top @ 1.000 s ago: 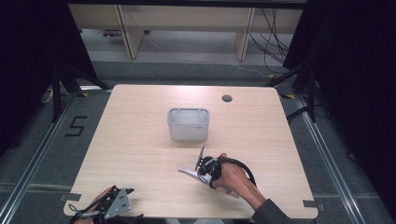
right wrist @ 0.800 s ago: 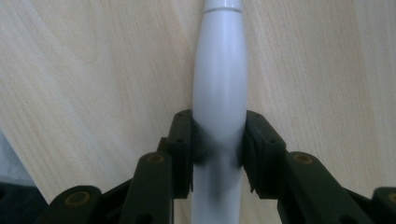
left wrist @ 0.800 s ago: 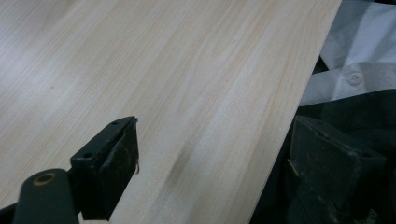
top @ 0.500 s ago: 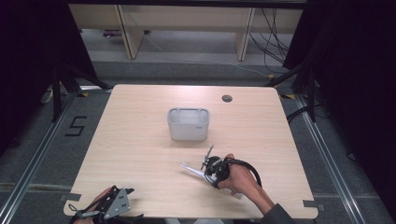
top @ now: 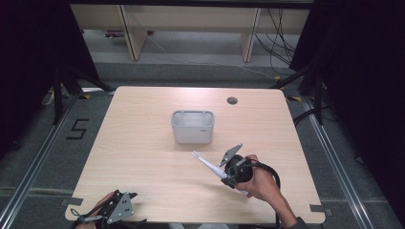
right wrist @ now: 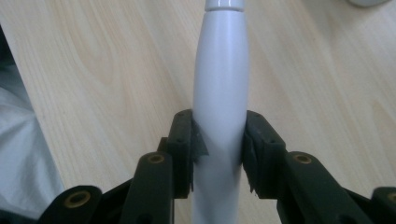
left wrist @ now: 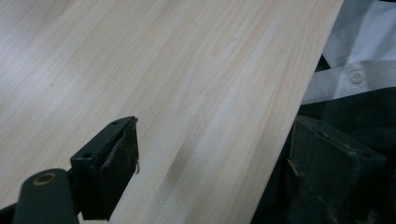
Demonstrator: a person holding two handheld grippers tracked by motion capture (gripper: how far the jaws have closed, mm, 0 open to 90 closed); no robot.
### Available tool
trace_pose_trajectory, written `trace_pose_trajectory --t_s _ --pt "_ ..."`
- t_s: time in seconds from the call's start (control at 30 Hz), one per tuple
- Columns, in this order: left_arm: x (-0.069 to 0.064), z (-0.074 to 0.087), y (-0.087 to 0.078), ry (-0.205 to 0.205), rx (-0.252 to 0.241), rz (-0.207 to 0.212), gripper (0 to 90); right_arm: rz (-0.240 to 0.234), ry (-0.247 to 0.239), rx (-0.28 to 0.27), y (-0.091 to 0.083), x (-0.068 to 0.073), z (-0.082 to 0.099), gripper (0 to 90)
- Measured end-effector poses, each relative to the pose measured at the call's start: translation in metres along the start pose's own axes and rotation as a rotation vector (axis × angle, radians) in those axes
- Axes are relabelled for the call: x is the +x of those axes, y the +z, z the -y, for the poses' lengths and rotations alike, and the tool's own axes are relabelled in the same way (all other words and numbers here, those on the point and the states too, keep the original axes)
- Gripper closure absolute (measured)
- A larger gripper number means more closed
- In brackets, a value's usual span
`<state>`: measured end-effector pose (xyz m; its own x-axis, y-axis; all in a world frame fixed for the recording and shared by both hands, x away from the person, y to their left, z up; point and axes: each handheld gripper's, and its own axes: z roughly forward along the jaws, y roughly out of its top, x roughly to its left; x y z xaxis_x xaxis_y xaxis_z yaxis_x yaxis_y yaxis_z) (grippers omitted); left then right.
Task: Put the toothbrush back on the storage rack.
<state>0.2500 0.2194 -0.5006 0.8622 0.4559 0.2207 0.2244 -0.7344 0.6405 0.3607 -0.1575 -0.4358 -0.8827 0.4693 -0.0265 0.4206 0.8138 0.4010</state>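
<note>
The toothbrush (top: 208, 166) has lifted off the counter (top: 143, 143) near its front edge, clenched in the right tongs (right wrist: 219, 140), while the left tongs (left wrist: 205, 163) idle released at the front-left corner; carrying it, next aiming head-up into the holder (top: 192, 126) mid-counter.

Grey floor (top: 200, 67), dark curtained sides

Glossy plastic toothbrush (right wrist: 219, 93), matt wooden table (top: 143, 143)
</note>
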Motion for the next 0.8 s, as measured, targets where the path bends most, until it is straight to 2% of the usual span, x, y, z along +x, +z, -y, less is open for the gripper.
trace_pose_trajectory --t_s 0.03,0.07,0.1,0.13,0.17,0.2,0.23,0.27,0.3,0.4,0.43,0.47,0.5,0.53,0.6,0.63,0.7,0.77,0.8 --pt "0.001 0.0 -0.001 0.005 0.005 -0.007 15.4 0.0 0.0 0.0 0.0 0.0 0.0 66.5" --pt "0.001 0.0 -0.001 0.003 0.002 -0.007 15.4 0.009 0.001 -0.046 -0.005 -0.002 0.002 66.5" --pt "0.001 0.0 -0.001 0.003 0.002 -0.007 15.4 0.009 0.001 -0.046 -0.005 -0.002 0.002 66.5" --pt "0.0 0.0 0.0 -0.009 -0.005 -0.003 15.4 0.015 0.009 -0.079 -0.008 -0.004 0.003 66.5" --pt "0.0 0.0 0.0 -0.006 -0.003 -0.003 15.4 0.016 0.016 -0.085 -0.01 -0.004 0.003 66.6" --pt "0.0 0.0 0.0 -0.002 -0.001 -0.006 15.4 0.017 -0.003 -0.111 -0.011 -0.007 0.003 66.5" --pt "0.0 0.0 0.0 -0.002 -0.001 -0.006 15.4 0.017 -0.003 -0.111 -0.011 -0.007 0.003 66.5" --pt "0.0 0.0 0.0 -0.002 -0.001 -0.003 15.4 0.022 0.026 -0.122 -0.015 -0.007 0.003 66.5" --pt "-0.001 0.0 0.0 -0.019 -0.002 0.0 15.4 0.027 0.009 -0.144 -0.015 -0.009 0.003 66.5" --pt "0.0 0.0 0.0 -0.006 -0.004 -0.001 15.4 0.043 0.025 -0.214 -0.017 -0.014 0.0 66.5" --pt "0.0 0.0 0.0 0.0 0.0 -0.001 15.4 0.061 0.061 -0.233 -0.019 -0.014 0.0 66.5" --pt "0.0 0.0 0.0 0.001 0.001 -0.001 15.4 0.056 0.07 -0.251 -0.018 -0.015 -0.001 66.5" --pt "0.0 0.0 0.0 -0.003 0.0 -0.003 15.4 0.056 0.07 -0.251 -0.018 -0.015 -0.001 66.5" --pt "0.0 0.0 0.0 -0.008 -0.004 -0.003 15.4 0.066 0.052 -0.308 -0.017 -0.021 -0.002 66.5" --pt "0.0 0.0 -0.001 0.001 0.003 -0.01 15.4 0.063 0.059 -0.324 -0.017 -0.023 -0.003 66.5" --pt "0.0 0.0 0.0 -0.006 -0.004 -0.004 15.4 0.064 0.095 -0.357 -0.018 -0.025 -0.005 66.5" --pt "0.001 0.0 -0.001 0.004 0.003 -0.011 15.4 0.072 0.106 -0.397 -0.019 -0.028 -0.007 66.5" --pt "0.0 0.0 0.0 -0.007 -0.008 -0.003 15.4 0.065 0.103 -0.399 -0.021 -0.03 -0.008 66.5" --pt "0.001 0.0 -0.001 0.007 0.004 -0.004 15.4 0.081 0.097 -0.424 -0.022 -0.032 -0.011 66.5"
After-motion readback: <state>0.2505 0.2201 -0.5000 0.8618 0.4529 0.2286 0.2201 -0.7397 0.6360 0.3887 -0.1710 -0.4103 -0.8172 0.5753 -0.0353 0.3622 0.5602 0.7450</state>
